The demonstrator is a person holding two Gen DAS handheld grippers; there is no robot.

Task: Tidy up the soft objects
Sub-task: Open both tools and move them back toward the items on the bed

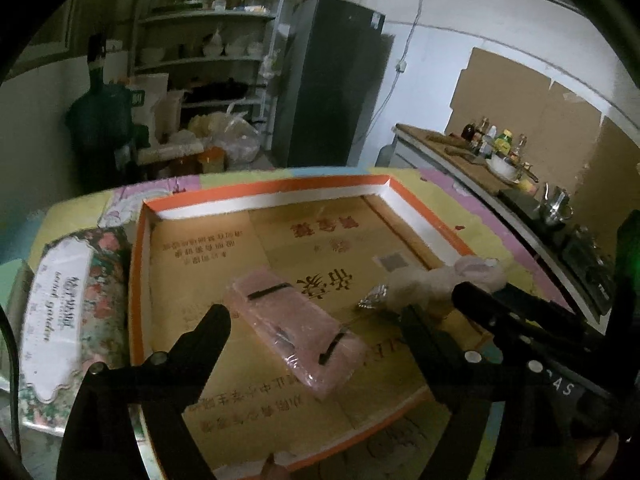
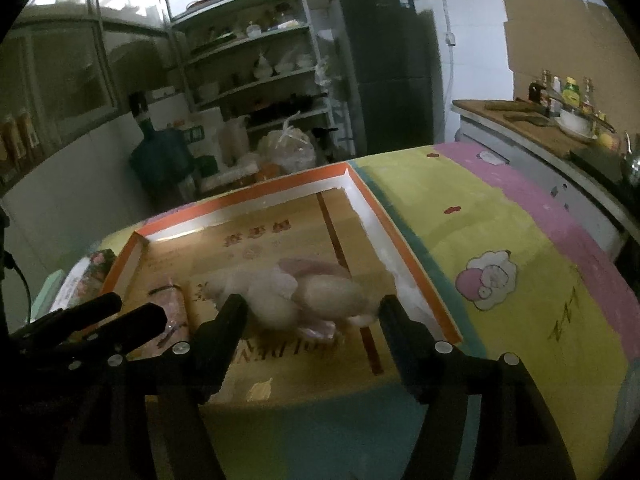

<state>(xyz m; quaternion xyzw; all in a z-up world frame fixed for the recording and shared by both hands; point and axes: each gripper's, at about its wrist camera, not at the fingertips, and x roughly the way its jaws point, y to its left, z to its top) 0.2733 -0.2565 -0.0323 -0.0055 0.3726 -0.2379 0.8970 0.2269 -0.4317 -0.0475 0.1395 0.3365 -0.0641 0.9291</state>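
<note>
Dim kitchen: metal shelf rack (image 2: 256, 64), dark fridge (image 2: 388, 68). Bench (image 2: 520, 280) under a pastel cartoon cloth carries a shallow orange-rimmed cardboard tray (image 1: 260, 188). Inside lies a pink plastic-wrapped pack (image 1: 296, 332), long axis diagonal, and a fluffy cream plush toy (image 2: 288, 296) near the right wall. Left claw (image 1: 316, 328) apart over the pack; right claw (image 2: 310, 316) apart around the toy, not pressing.

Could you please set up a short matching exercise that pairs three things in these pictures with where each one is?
Things:
1. pink wrapped pack
2. plush toy
3. floral packet

Places:
A. outside the tray, beside its orange left wall
B. in the tray, between the left gripper's open jaws
C. in the tray, between the right gripper's open jaws

Pairs: 1-B, 2-C, 3-A
</note>
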